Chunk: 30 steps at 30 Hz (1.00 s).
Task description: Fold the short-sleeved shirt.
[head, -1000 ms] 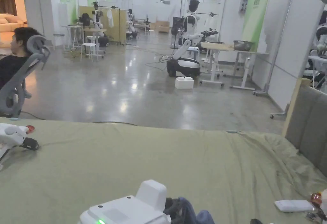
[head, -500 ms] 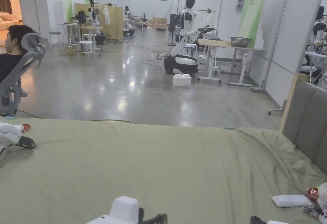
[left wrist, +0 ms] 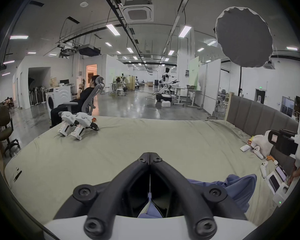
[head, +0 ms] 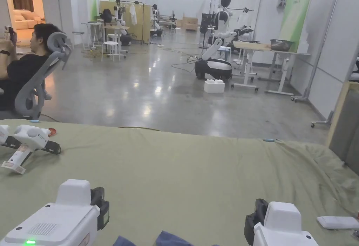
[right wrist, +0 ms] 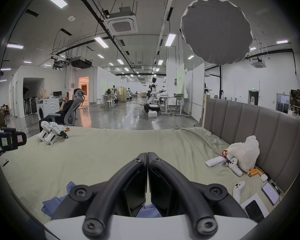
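The blue short-sleeved shirt (left wrist: 232, 188) lies crumpled on the green bed sheet (head: 182, 173), near the bed's front edge, between my two grippers. In the left gripper view my left gripper (left wrist: 150, 154) has its jaws shut, with a sliver of blue cloth caught between them low down. In the right gripper view my right gripper (right wrist: 147, 154) is shut too, and the shirt (right wrist: 59, 202) bunches to its left and under its jaws. The head view has both white gripper bodies at the bottom, with a bit of shirt (head: 168, 239) between them.
A spare pair of white grippers (head: 29, 143) lies at the bed's far left. A white plastic bag (right wrist: 244, 153), controllers and phones sit by the grey headboard (right wrist: 249, 122) on the right. A person sits in an office chair (head: 38, 81) beyond the bed.
The head camera has turned left. The left gripper's body went from bottom centre to bottom left, and the right gripper's body has come up at the bottom right.
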### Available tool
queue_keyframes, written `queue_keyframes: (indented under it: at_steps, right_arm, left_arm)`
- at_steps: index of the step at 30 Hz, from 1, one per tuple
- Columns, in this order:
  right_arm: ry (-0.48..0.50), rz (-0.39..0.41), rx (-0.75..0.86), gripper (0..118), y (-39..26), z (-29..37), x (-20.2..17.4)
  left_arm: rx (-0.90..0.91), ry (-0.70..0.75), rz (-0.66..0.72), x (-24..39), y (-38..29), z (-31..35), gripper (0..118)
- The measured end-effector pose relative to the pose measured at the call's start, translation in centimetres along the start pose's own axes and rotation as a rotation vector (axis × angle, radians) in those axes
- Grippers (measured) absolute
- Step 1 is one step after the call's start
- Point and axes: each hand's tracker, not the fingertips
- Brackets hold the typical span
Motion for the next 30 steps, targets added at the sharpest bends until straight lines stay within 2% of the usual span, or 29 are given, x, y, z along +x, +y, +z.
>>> queue_keyframes:
  at_steps: [9,14,20,30]
  right_arm:
    - [0.008,0.033,0.006,1,0.5,-0.1,-1.4]
    - [0.006,0.034,-0.002,1,0.3,-0.3,-1.4]
    - [0.005,0.035,-0.01,1,0.2,-0.2,-1.4]
    - [0.007,0.037,-0.021,1,-0.2,-0.3,-1.1]
  left_arm:
    - [0.017,0.023,-0.038,0.1,-0.7,1.6,0]
    - [0.042,0.014,-0.107,0.1,-0.8,1.2,0]
    - [0.024,0.022,-0.093,-0.6,-1.0,0.5,0]
    - [-0.164,0.018,-0.058,-2.1,-3.2,-0.7,0]
